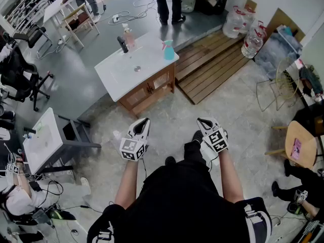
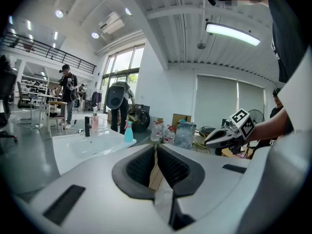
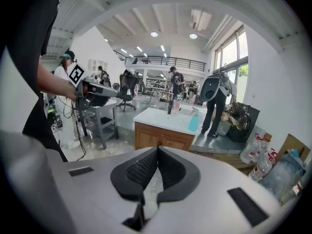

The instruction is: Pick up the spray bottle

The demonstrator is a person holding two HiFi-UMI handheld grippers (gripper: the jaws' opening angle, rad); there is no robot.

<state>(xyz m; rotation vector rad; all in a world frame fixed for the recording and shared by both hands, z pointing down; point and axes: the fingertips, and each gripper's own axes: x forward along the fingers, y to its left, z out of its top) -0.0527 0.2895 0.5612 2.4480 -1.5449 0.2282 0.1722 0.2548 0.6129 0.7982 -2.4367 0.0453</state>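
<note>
Two grippers, both low and centre in the head view: left gripper point(image 1: 144, 121) and right gripper point(image 1: 204, 121), each held out over the speckled floor point(image 1: 172, 118), well apart from each other. Spray bottle point(image 1: 168, 50) (teal, upright) stands above centre of frame, at the right corner of the white sink counter point(image 1: 114, 75). Both grippers are well short of it. On the same counter, toward its upper left: a black faucet point(image 1: 123, 44) with a pink bottle point(image 1: 129, 37) just beside it. Wooden cabinet point(image 1: 149, 90) is under the counter. Slatted wooden platform point(image 1: 212, 65) lies to the right, with water jugs point(image 1: 243, 27) at upper right. A person point(image 1: 169, 1) stands at top centre.

Left gripper view: the jaws are drawn together, only a thin slit between the pads, nothing in it. Spray bottle point(image 2: 128, 132) sits left of centre, far beyond the jaw tips, on the counter's near corner. The right gripper point(image 2: 208, 141) shows at mid right, marker cube on top.

Right gripper view: the jaws are closed on themselves, pads meeting, with nothing between them. Spray bottle point(image 3: 194, 121) is right of centre on the counter's right end, above the cabinet and well away. The left gripper point(image 3: 115, 92) shows at the left of frame.
</note>
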